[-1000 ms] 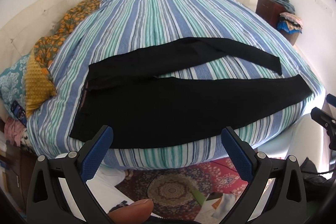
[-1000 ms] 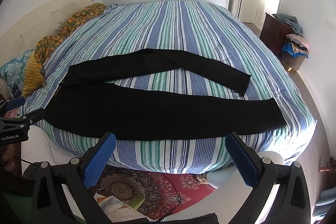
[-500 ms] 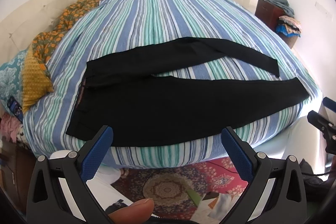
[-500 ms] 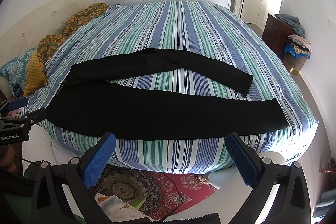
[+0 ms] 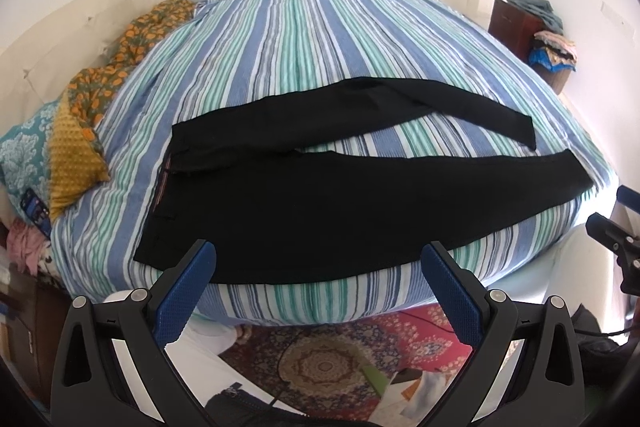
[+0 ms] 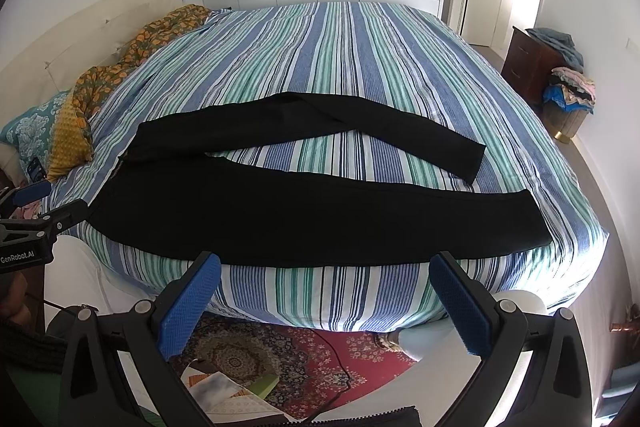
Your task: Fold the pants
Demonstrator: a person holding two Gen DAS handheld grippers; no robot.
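Black pants (image 5: 328, 211) lie spread flat on the striped bedspread (image 5: 320, 39) near the bed's front edge, waistband toward the pillows (image 5: 76, 151) at the left, both legs reaching right; the far leg angles away from the near one, leaving a wedge of stripes between. Left gripper (image 5: 320, 267) hangs before the bed edge, jaws wide apart and empty. Right gripper (image 6: 326, 279) does likewise, spread and holding nothing, above the patterned rug (image 6: 304, 359).

pants (image 5: 328, 203) lie on the bed (image 5: 320, 39), waist left, legs right.
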